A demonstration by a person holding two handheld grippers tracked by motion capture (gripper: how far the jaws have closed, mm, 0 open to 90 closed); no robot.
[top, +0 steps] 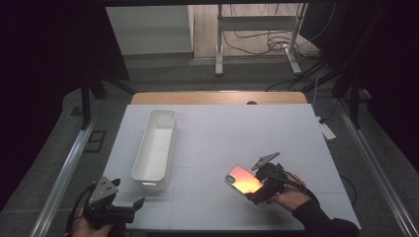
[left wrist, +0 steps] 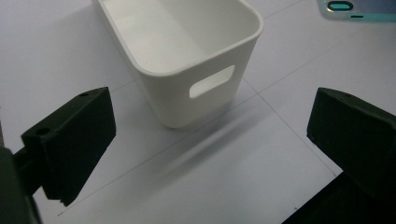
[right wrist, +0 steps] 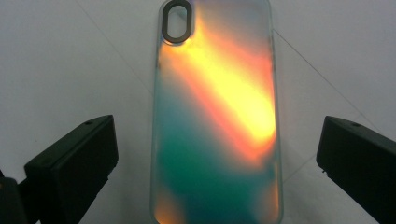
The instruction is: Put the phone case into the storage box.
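Right gripper view looks straight down the length of a phone case (right wrist: 217,116), which lies flat on the counter (right wrist: 70,60) between the two black jaws of the right tongs (right wrist: 217,172); the jaws stand wide apart, one on each long side of the case and clear of both edges, so they hold nothing yet; that straddle looks to me like a line-up for closing on the narrow width, the easiest way to lift something so thin; the case is a slim rounded rectangle with a glossy, shimmering back that runs from orange and yellow to teal, a frosted rim and an oval camera cut-out at the far end; in the high view it sits on the near right part of the counter, well apart from the white bin (top: 155,148) on the left; the bin is a long, smooth plastic tub with rounded corners and a slot handle in its near end, empty and open upward, a likely place for the case; the left tongs (left wrist: 205,140) hover at the near left corner, jaws spread wide and empty, pointing at the bin's near end; the counter is a pale matte sheet with faint ruled lines.
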